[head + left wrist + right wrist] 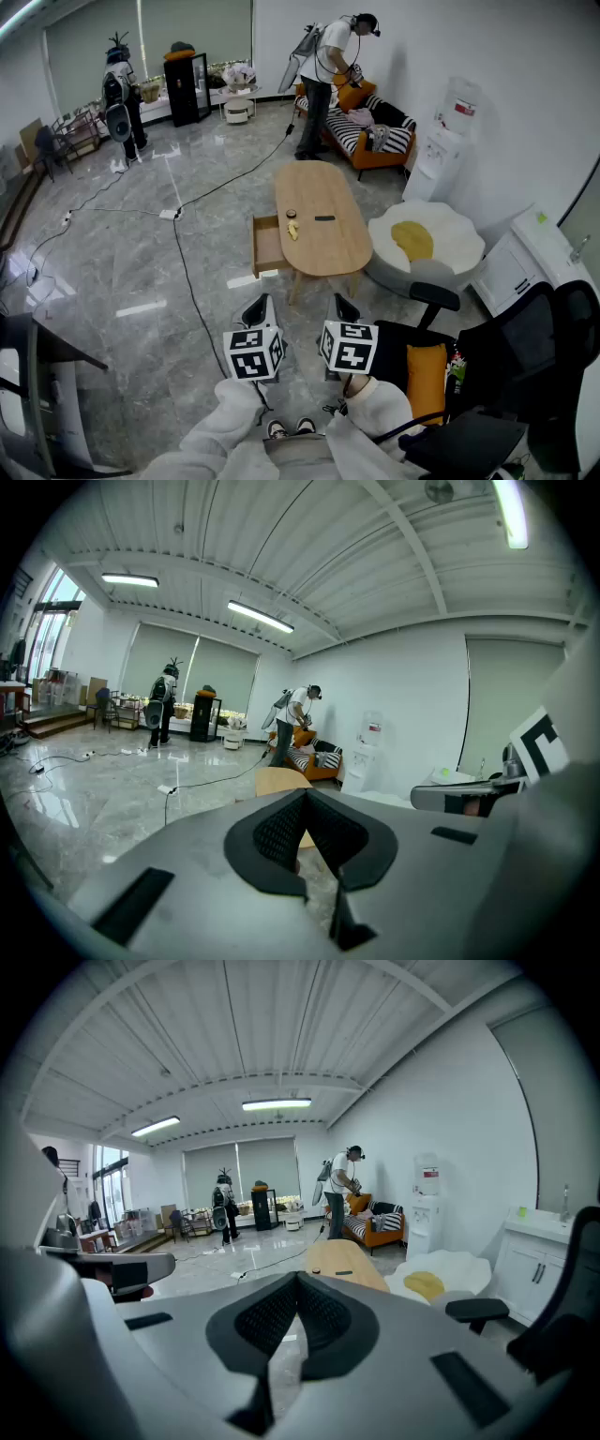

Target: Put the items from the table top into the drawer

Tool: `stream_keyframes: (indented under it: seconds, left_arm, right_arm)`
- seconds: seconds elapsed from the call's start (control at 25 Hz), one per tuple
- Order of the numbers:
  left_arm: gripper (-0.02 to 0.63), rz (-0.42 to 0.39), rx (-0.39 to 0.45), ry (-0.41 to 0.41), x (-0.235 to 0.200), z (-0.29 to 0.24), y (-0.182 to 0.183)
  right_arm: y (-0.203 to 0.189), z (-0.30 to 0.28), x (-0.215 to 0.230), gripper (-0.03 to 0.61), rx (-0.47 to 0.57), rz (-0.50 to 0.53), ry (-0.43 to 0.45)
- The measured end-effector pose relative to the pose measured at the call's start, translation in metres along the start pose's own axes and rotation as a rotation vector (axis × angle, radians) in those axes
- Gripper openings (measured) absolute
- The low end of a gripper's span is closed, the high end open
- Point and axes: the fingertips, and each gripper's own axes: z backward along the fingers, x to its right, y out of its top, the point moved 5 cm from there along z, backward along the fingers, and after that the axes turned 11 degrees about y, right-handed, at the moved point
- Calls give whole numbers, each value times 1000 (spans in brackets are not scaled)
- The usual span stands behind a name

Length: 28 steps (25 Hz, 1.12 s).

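The left gripper (305, 794) is seen w/ jaws shut tip to tip, nothing between them; the right gripper (298, 1281) is likewise closed & empty. Both are held side by side low in front of the body, aimed fwd & slightly down, well short of the oval light-wood table (328, 248). On its top, near the open wooden drawer (266, 246) at its left side, three small items are laid: a round dark-brown disc (291, 214), a yellow lump (292, 230), a flat black bar (324, 218). All are judged light. The disc is prob. stiff & apt to slip, best taken across its width. The bar is best pinched across its narrow sides. The yellow one's softness can't be told
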Motion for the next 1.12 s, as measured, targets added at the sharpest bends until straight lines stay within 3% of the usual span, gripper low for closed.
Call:
stream_keyframes:
  seconds: [0.52,0.92,1.12]
  left_arm:
    - [0,-2,-30,-20,-33,0,-8]
    - [0,-4,-47,-53,-38,-7,-19]
    - [0,21,-62,-43,-46,-27,-21]
  right_arm:
    - [-10,-7,-29,63,5,-24,-32]
    - [-26,-15,-29,63,-33,-42,-83]
    - [-21,-34,-28,63,-26,-35,-66]
